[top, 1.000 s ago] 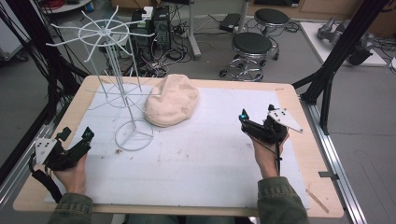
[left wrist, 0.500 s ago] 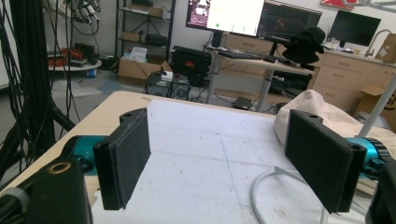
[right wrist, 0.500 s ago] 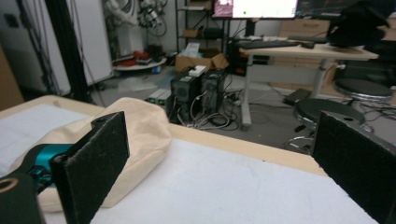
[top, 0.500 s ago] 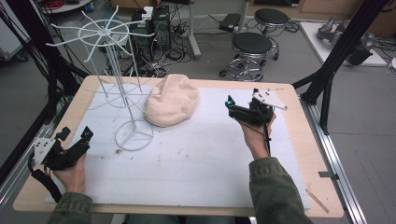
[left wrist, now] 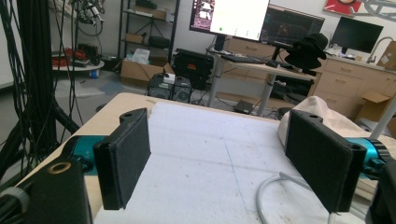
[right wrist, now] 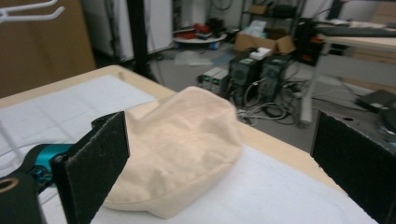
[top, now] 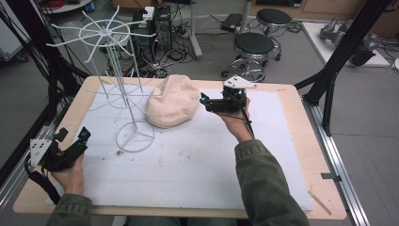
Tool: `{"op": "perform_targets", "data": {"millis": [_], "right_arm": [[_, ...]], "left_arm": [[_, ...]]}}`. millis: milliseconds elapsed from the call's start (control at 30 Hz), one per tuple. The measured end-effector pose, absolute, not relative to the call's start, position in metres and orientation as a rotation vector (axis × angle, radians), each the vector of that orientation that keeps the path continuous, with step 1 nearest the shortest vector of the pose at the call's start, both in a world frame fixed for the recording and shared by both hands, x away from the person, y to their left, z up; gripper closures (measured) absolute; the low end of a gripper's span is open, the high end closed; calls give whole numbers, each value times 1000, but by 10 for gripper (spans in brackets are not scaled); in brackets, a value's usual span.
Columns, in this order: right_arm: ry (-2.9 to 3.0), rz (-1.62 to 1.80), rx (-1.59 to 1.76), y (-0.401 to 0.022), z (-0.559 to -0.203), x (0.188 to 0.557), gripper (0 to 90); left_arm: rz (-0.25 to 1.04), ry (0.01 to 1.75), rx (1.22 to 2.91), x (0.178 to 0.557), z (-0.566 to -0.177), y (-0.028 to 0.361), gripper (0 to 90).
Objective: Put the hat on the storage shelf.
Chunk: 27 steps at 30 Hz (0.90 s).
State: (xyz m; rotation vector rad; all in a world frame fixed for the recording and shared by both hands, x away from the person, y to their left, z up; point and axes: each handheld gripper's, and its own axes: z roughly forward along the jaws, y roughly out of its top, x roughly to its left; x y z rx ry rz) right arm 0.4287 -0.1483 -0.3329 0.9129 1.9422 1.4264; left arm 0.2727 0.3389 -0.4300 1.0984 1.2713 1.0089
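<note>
One cream hat (top: 172, 100), two hand-held grippers (top: 205, 100)

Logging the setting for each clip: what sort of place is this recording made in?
Most likely a lab or workshop office. Monitors stand on a desk, desktop computer towers sit on the floor amid loose cables, and round stools stand beyond the wooden table holding a cream cap.

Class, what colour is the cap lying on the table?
Cream-beige cap; clearest in the right gripper view.
</note>
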Motion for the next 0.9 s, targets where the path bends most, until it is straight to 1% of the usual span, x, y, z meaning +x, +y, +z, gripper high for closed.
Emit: {"op": "perform_targets", "data": {"millis": [333, 433, 633, 733, 900], "right_arm": [[2074, 1436, 854, -117, -336, 455, 35], [2129, 1431, 819, -104, -340, 466, 35], [2238, 1399, 748, -89, -357, 477, 36], [2342, 1337, 675, -81, -374, 482, 36], [2429, 1393, 673, -78, -389, 488, 38]], "left_arm": [[1004, 1271, 1094, 275, -431, 341, 228], [984, 1265, 1056, 273, -428, 340, 233], [966, 1266, 1058, 274, -429, 340, 232], [951, 1272, 1049, 274, -430, 342, 232], [958, 1272, 1048, 273, -430, 342, 233]]}}
